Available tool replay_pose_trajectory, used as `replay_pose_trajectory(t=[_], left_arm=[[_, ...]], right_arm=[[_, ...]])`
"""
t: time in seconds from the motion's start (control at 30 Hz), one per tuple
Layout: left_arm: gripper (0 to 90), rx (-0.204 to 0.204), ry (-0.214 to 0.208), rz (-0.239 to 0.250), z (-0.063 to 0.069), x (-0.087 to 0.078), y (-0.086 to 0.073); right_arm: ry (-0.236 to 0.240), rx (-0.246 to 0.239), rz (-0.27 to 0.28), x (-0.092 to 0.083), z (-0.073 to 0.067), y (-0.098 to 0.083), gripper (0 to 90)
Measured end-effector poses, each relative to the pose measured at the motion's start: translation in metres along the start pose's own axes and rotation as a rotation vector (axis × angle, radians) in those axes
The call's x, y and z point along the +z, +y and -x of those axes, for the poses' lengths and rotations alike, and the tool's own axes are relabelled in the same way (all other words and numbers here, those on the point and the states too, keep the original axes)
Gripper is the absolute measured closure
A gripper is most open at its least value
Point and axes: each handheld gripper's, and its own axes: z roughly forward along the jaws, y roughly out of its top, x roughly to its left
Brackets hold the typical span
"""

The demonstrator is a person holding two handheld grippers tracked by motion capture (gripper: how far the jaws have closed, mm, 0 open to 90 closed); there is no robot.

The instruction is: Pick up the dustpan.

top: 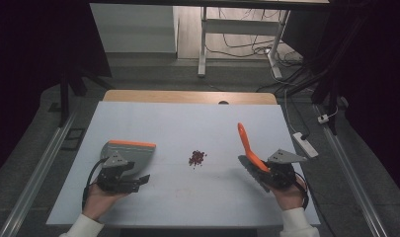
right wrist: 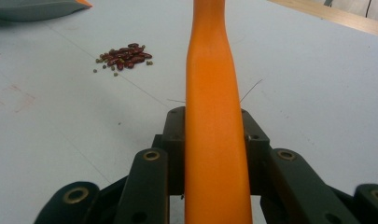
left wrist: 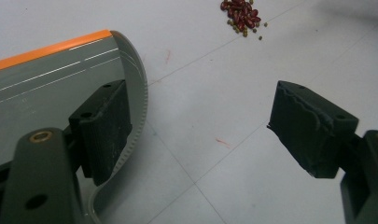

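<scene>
1. The right hand-held gripper [top: 270,174] is closed on the orange handle of the brush [right wrist: 214,140], which seems light and stiff; this hold near the head looks good for short strokes.
2. The left hand-held gripper [left wrist: 196,135] stands open, one jaw over the dustpan [left wrist: 46,79], not pinching it.
3. The beans [top: 197,158] lie loose on the surface [top: 187,197] between both tools; they are small and probably roll easily.
</scene>
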Motion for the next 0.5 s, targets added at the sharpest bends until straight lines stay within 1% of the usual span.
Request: replay_pose_trajectory(t=[0.17, 0.27, 0.4, 0.5], left_arm=[[21.3, 0.005, -0.006, -0.007, 0.0011, 0.0003, 0.0009], [21.3, -0.005, -0.009, -0.005, 0.0017, -0.0002, 0.0018], [21.3, 0.001, -0.014, -0.008, 0.0039, -0.0003, 0.0045], [21.4, 0.000, -0.010, -0.010, 0.0052, -0.0014, 0.0067]], right_arm=[[0.004, -0.011, -0.004, 0.0012, -0.0013, 0.0001, 70.7], [0.004, -0.015, -0.006, 0.0013, -0.0023, 0.0004, 70.7], [0.003, -0.020, -0.006, 0.0015, -0.0039, 0.0012, 70.7], [0.001, -0.022, -0.008, 0.0016, -0.0042, 0.0012, 70.7]])
